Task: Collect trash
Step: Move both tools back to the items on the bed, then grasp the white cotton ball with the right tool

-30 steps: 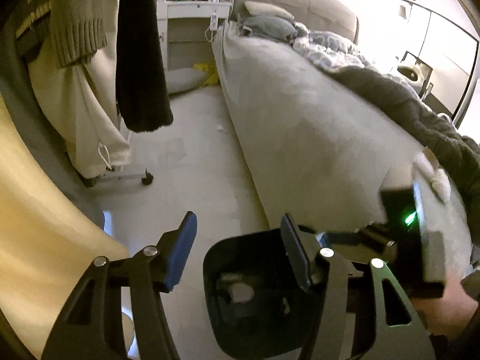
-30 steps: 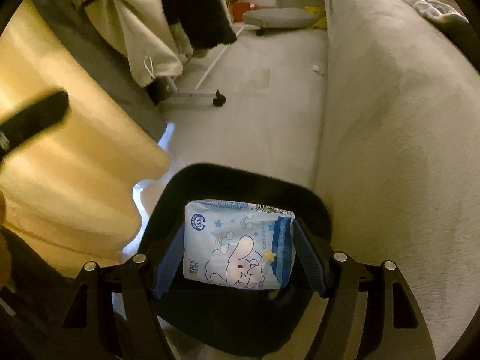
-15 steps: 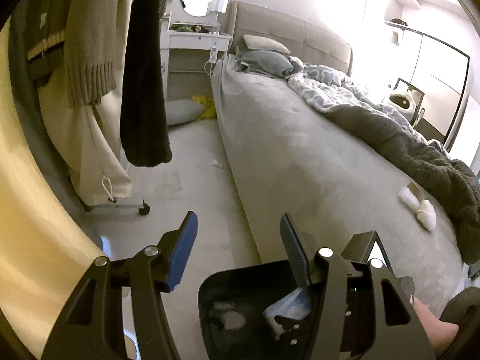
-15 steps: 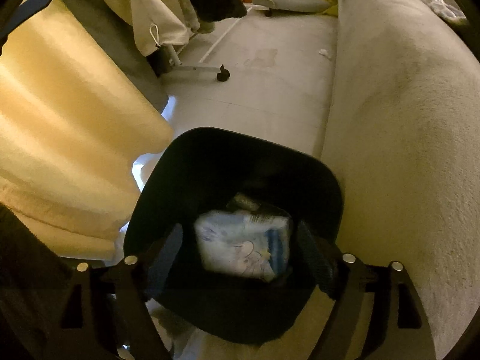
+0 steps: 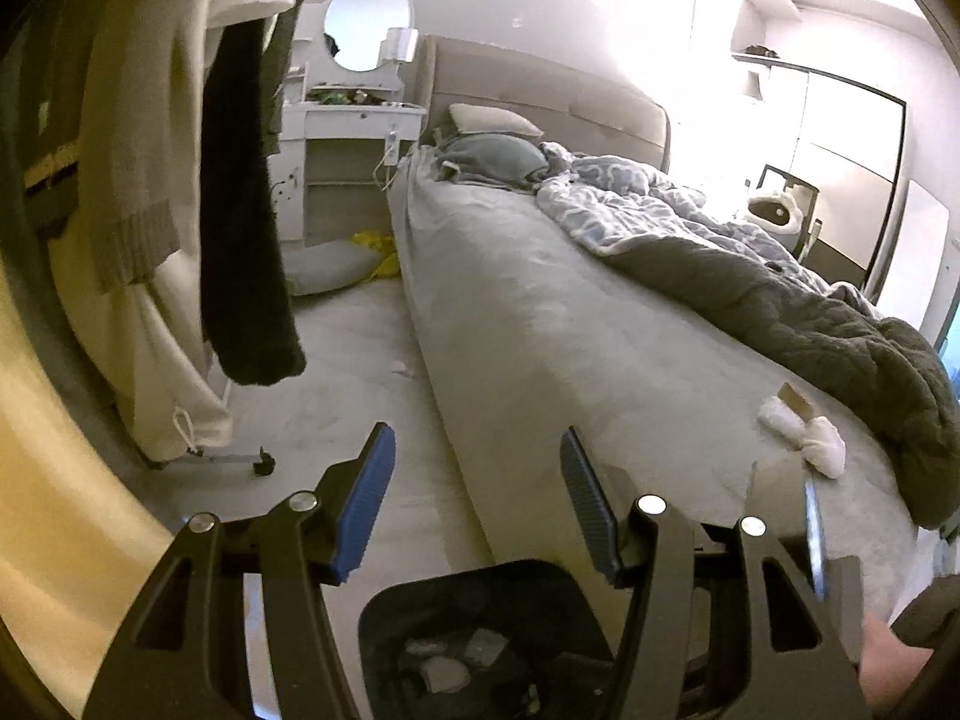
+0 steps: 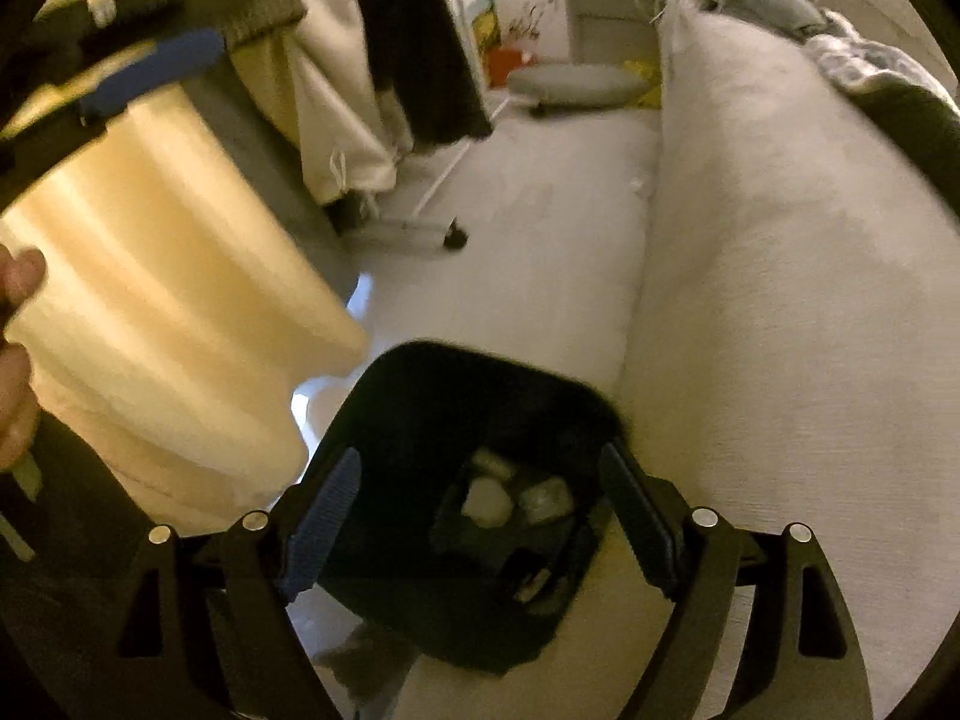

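Both grippers empty: the right gripper (image 6: 480, 516) stands with jaws apart over the black bin (image 6: 480, 396), having just opened, with nothing between them; the left gripper (image 5: 477, 498) likewise has its jaws apart. Remaining trash, crumpled white tissues (image 5: 801, 435), lies on the bed (image 5: 540, 330) ahead-right of the left jaws, long axis slanting away. The right hand appears nearer.

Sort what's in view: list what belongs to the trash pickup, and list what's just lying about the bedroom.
Belongs to the job:
- black bin, with trash pieces in its bottom
- white wads on the bed
- small scrap on the floor
- right gripper, open over the bin
- left gripper, open, nothing between its fingers

Just lying about:
- hanging clothes
- dark blanket
- pillows
- floor cushion
- round mirror
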`<state>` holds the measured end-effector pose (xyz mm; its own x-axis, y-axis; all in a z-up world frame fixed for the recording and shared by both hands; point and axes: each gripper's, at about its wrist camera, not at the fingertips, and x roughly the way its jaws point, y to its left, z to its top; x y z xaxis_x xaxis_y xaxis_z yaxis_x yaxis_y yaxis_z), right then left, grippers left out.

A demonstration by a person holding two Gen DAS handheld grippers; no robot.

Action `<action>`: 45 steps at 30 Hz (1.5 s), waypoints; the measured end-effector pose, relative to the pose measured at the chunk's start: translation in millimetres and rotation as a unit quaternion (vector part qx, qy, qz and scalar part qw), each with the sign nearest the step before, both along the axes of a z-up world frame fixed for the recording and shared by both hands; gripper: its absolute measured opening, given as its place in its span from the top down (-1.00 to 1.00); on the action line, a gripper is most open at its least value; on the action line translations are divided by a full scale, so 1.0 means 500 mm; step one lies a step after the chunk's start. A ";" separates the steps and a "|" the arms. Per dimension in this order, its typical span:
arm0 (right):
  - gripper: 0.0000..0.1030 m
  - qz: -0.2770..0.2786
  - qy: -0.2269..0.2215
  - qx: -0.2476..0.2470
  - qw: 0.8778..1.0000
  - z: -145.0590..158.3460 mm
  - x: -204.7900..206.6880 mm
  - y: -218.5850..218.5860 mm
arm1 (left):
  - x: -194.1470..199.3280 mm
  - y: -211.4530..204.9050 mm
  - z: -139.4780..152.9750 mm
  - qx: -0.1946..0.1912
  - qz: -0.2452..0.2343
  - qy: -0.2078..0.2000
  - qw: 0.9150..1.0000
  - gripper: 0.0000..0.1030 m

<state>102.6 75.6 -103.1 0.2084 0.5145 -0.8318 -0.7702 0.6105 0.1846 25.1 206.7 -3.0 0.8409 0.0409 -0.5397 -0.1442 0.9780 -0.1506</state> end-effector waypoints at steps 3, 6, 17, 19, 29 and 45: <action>-0.62 -0.022 -0.011 0.018 1.000 0.026 0.015 -0.041 | 0.007 -0.016 0.002 0.000 -0.005 -0.003 1.000 -0.19; -0.62 -0.043 -0.034 0.029 0.998 0.054 0.027 -0.080 | 0.022 -0.041 0.004 0.001 -0.014 -0.004 1.000 -0.20; -0.69 -0.153 -0.088 0.056 0.983 0.113 0.083 -0.256 | 0.076 -0.133 0.001 0.025 -0.055 0.004 0.998 -0.33; -0.70 -0.175 -0.091 0.059 0.979 0.118 0.095 -0.292 | 0.085 -0.146 -0.002 0.024 -0.061 0.006 0.998 -0.33; -0.76 -0.231 -0.111 0.055 0.965 0.117 0.120 -0.392 | 0.137 -0.214 -0.004 -0.005 -0.096 0.012 0.995 -0.53; -0.79 -0.232 -0.128 0.008 0.964 0.089 0.171 -0.482 | 0.205 -0.324 -0.010 -0.018 -0.149 0.028 0.988 -0.61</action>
<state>187.8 -165.3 -58.6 0.6172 0.3291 -0.7147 -0.4370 0.8987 0.0365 127.8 44.7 -8.1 0.7819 -0.2237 -0.5819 0.1396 0.9725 -0.1863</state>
